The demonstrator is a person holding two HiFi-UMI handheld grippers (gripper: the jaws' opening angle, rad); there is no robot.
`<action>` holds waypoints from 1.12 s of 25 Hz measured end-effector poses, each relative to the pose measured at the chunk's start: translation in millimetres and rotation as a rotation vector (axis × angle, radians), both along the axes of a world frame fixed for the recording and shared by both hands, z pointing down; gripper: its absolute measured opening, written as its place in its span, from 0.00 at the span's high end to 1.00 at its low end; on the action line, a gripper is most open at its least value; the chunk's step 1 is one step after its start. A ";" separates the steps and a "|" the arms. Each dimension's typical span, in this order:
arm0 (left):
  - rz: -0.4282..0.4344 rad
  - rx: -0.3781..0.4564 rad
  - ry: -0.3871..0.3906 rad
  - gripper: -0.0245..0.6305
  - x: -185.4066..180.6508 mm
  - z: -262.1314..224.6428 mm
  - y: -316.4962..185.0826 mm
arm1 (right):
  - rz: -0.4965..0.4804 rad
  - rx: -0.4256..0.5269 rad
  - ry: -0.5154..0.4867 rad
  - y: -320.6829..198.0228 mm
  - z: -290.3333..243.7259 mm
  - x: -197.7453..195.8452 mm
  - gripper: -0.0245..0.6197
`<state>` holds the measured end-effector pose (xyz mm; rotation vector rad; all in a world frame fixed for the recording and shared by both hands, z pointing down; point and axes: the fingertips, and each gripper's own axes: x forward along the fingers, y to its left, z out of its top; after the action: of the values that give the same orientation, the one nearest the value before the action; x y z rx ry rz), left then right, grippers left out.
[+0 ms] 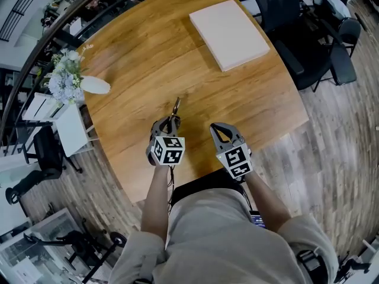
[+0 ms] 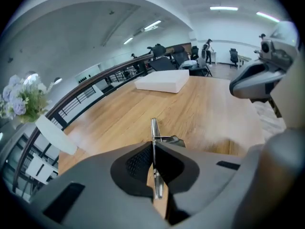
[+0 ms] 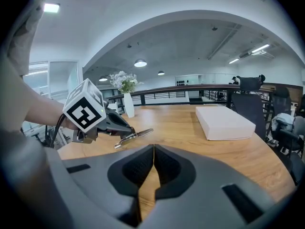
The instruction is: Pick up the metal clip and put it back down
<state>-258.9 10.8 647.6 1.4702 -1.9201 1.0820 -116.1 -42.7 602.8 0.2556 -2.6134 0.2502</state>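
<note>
Where the head view looks down, the left tool (image 1: 173,120) is clamped on the metal clip (image 1: 176,106), which projects beyond the tips over the wooden bench (image 1: 148,58). The right tool (image 1: 216,126) hangs just beside it, nearer the bench edge, with nothing in it. A white box (image 1: 228,33) lies flat at the far side of the bench, well apart from both tools. A vase of flowers (image 1: 65,76) stands at the left rim.

Left gripper view: the jaws of the left tool (image 2: 153,149) are closed on the metal clip (image 2: 154,130). The clip stands edge-on between the pads, one end pointing away over the bench. The white box (image 2: 162,81) sits beyond.

Right gripper view: the jaws of the right tool (image 3: 153,151) meet, and nothing is between them. To the left, the left tool (image 3: 119,128) with its marker cube (image 3: 85,110) holds the metal clip (image 3: 136,136) tilted and apparently clear of the bench top. The white box (image 3: 224,122) lies to the right.
</note>
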 end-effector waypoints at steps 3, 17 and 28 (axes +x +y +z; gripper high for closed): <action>-0.053 0.068 0.054 0.92 -0.3 -12.4 7.4 | 0.001 -0.005 -0.007 6.8 -5.8 -3.0 0.92; -0.234 0.404 0.215 0.92 -6.9 -68.1 53.2 | 0.022 -0.038 -0.061 44.8 -38.4 -41.8 0.92; -0.277 0.590 0.252 0.92 -10.6 -119.1 81.8 | 0.053 0.004 -0.113 58.1 -73.2 -47.9 0.92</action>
<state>-269.5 92.7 528.5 1.4699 -2.2688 0.1928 -164.0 15.5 529.6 0.3208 -2.7212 0.2851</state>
